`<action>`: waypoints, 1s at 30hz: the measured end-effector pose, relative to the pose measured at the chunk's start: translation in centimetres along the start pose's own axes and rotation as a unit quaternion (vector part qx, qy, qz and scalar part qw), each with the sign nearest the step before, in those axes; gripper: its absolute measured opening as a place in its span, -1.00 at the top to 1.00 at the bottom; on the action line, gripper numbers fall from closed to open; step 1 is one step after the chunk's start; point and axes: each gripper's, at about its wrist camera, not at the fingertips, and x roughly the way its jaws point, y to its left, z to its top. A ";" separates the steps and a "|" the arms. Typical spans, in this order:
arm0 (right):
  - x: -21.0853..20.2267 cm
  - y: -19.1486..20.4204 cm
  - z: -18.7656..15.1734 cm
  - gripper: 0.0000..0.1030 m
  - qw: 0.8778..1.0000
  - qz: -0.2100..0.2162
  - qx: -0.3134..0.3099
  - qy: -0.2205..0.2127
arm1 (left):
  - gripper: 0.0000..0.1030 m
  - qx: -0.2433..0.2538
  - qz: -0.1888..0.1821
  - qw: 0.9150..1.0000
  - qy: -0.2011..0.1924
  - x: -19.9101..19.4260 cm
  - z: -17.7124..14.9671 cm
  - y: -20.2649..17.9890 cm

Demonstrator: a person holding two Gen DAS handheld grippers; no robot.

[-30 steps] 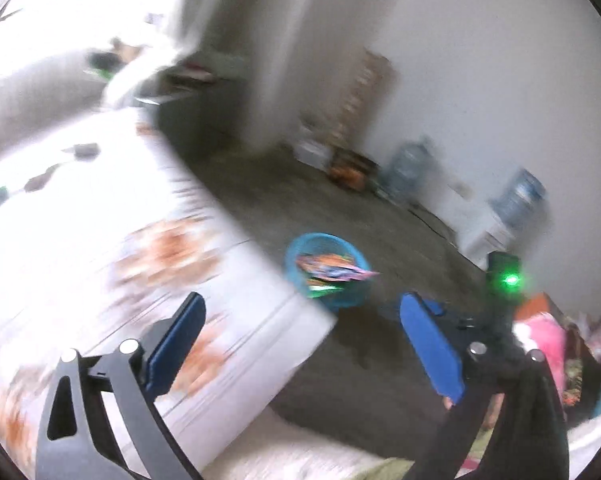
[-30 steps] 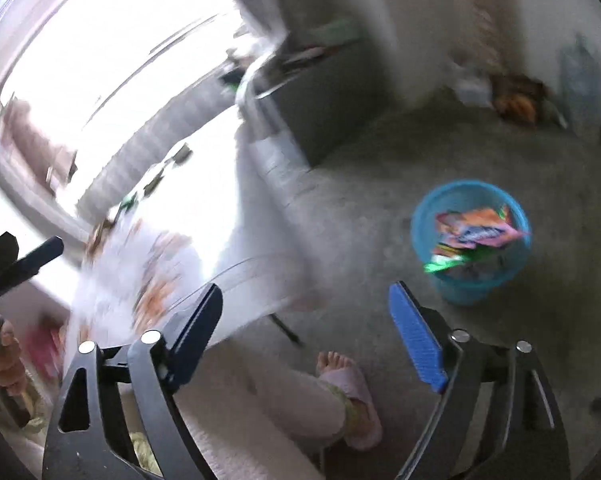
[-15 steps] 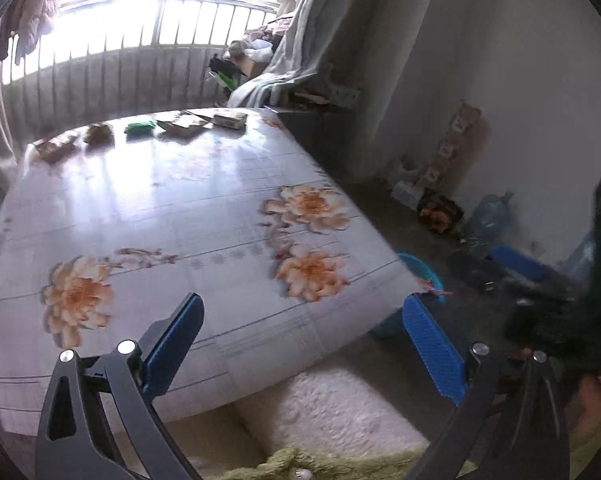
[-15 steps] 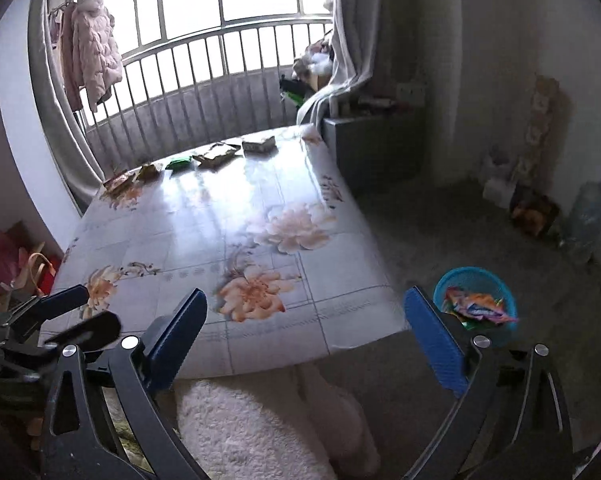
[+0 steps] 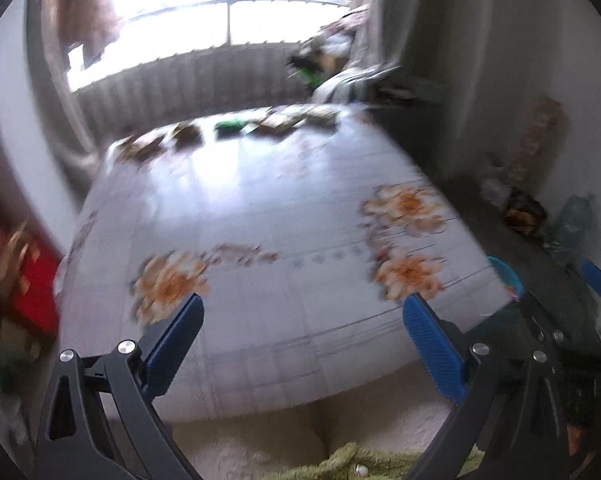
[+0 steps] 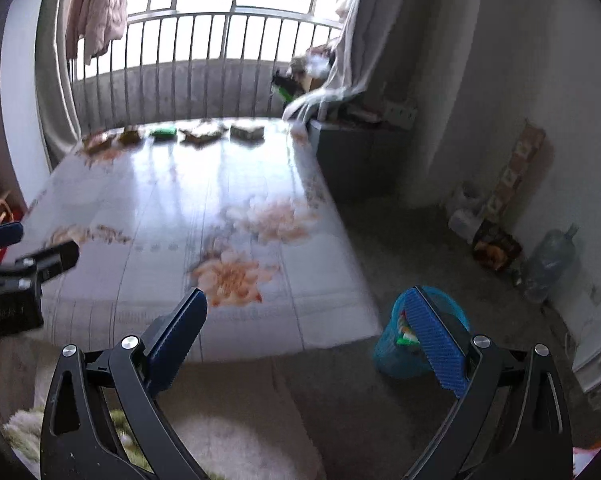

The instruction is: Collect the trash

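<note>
Both the left gripper [image 5: 300, 344] and the right gripper [image 6: 312, 336] are held spread wide and empty over the near edge of the floral table [image 6: 172, 200]. Trash wrappers [image 6: 204, 133] are lined along the table's far edge; a blue bin [image 6: 392, 354] is seen beside its near right corner.

Glossy floral tablecloth [image 6: 188, 200]; blue plastic mesh bin [image 6: 392, 356]; fluffy rug [image 6: 236, 440].

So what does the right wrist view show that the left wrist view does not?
Only the right wrist view shows the wrappers inside the blue basket, a sharp window railing and the left tool from the side. Only the left wrist view shows the red thing beside the table. Both show the floral table, the trash row at its far edge, and open empty tools.
</note>
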 end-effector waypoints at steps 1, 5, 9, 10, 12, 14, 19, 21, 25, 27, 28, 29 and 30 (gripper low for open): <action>0.4 0.0 -0.4 -0.85 1.000 0.007 0.000 0.013 | -0.90 -0.008 0.008 1.000 0.004 0.0 -0.4 0.0; 2.0 -0.3 -2.3 -0.85 0.998 0.015 0.008 0.061 | -0.89 -0.023 0.020 0.999 0.039 0.7 -1.5 -0.4; 3.0 -0.9 -3.6 -0.85 0.995 0.025 0.019 0.095 | -0.90 -0.022 0.038 0.997 0.056 1.3 -2.3 -1.1; 3.1 -1.0 -3.7 -0.85 0.995 0.023 0.020 0.098 | -0.90 -0.022 0.041 0.997 0.058 1.4 -2.3 -1.1; 3.4 -1.1 -3.8 -0.85 0.995 0.017 0.018 0.100 | -0.90 -0.024 0.044 0.997 0.063 1.7 -2.4 -1.3; 3.7 -1.3 -3.8 -0.85 0.994 0.018 0.019 0.104 | -0.89 -0.026 0.050 0.996 0.066 2.0 -2.3 -1.4; 4.2 -1.4 -3.8 -0.85 0.993 0.020 0.024 0.110 | -0.89 -0.026 0.063 0.995 0.072 2.5 -2.1 -1.6; 4.3 -1.4 -3.9 -0.85 0.993 0.019 0.023 0.113 | -0.89 -0.028 0.065 0.994 0.077 2.7 -2.0 -1.6; 4.4 -1.4 -4.1 -0.85 0.993 0.022 0.025 0.116 | -0.90 -0.030 0.067 0.994 0.077 2.8 -1.7 -1.7; 4.4 -1.5 -4.1 -0.85 0.993 0.022 0.026 0.115 | -0.89 -0.029 0.068 0.994 0.076 2.8 -1.6 -1.7; 4.4 -1.5 -4.1 -0.85 0.993 0.022 0.027 0.115 | -0.89 -0.028 0.068 0.994 0.075 2.8 -1.6 -1.8; 4.3 -1.4 -4.1 -0.85 0.993 0.023 0.027 0.114 | -0.90 -0.027 0.068 0.994 0.075 2.8 -1.6 -1.8; 4.3 -1.5 -4.1 -0.85 0.993 0.023 0.027 0.115 | -0.90 -0.027 0.068 0.994 0.076 2.8 -1.6 -1.8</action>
